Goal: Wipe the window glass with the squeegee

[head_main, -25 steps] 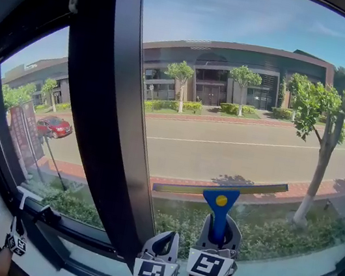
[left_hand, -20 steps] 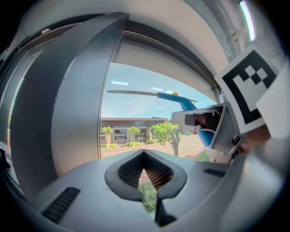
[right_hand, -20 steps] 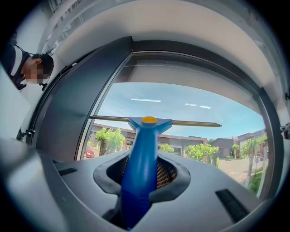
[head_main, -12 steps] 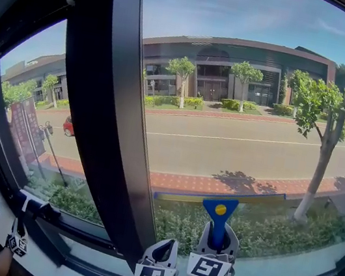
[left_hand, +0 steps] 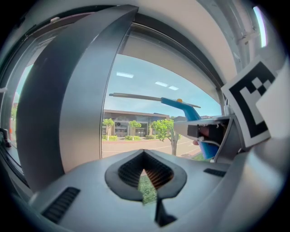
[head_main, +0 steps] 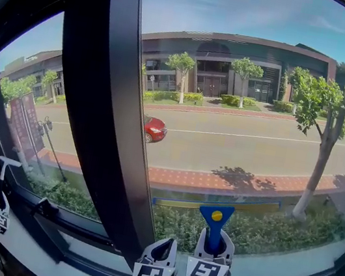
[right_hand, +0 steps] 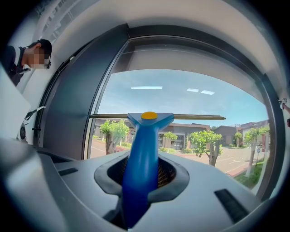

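At a tall window, the right gripper [right_hand: 141, 183] clamps the blue handle of the squeegee [head_main: 214, 218], its jaws closed on the grip. The long blade lies level against the lower part of the window glass [head_main: 257, 109], just right of the dark mullion [head_main: 99, 121]. The left gripper [left_hand: 146, 176] sits just beside it, jaws drawn together on nothing. Outside, a red car [head_main: 154, 128] is on the sunlit road.
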Available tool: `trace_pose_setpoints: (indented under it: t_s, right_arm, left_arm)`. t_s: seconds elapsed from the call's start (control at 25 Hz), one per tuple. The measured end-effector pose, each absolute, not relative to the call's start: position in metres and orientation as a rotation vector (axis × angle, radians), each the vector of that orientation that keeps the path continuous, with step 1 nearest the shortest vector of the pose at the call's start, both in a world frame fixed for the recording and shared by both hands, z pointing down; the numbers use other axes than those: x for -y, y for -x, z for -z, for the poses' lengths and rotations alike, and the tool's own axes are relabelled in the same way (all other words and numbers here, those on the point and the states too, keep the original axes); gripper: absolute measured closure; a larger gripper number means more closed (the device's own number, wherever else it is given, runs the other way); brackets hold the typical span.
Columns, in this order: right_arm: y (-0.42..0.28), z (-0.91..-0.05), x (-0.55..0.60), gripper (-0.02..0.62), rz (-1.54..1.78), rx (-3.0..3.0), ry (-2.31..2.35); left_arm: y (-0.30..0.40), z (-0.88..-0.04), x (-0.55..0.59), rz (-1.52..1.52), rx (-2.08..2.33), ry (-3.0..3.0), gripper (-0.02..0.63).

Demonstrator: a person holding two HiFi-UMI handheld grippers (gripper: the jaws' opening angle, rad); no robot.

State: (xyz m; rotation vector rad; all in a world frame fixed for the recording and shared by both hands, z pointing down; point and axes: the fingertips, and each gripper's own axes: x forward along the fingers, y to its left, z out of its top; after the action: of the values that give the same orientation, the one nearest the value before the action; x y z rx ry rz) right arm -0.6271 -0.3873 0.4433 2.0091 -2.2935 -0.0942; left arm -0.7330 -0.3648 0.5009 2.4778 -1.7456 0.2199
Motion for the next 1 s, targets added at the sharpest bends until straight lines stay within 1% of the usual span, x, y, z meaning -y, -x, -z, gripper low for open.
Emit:
trace_pose_setpoints:
  t_s: [0.4, 0.68, 1.0]
  right_arm:
    - [0.630, -0.454, 0.388, 0.503, 0.047, 2.304, -1.982]
    - [0.632, -0.462, 0.389, 0.506, 0.036, 2.310, -1.963]
    - [0.632, -0.470, 0.395, 0.516, -0.023, 2.303, -1.969]
  left_arm:
    - [0.730, -0.507, 0.366, -0.212, 1.717, -2.466, 0.606]
    - [0.726, -0.500, 0.364, -0.145, 1.686, -2.442, 0.606]
    - [0.734, -0.505, 0.367, -0.189, 1.728, -2.448, 0.606]
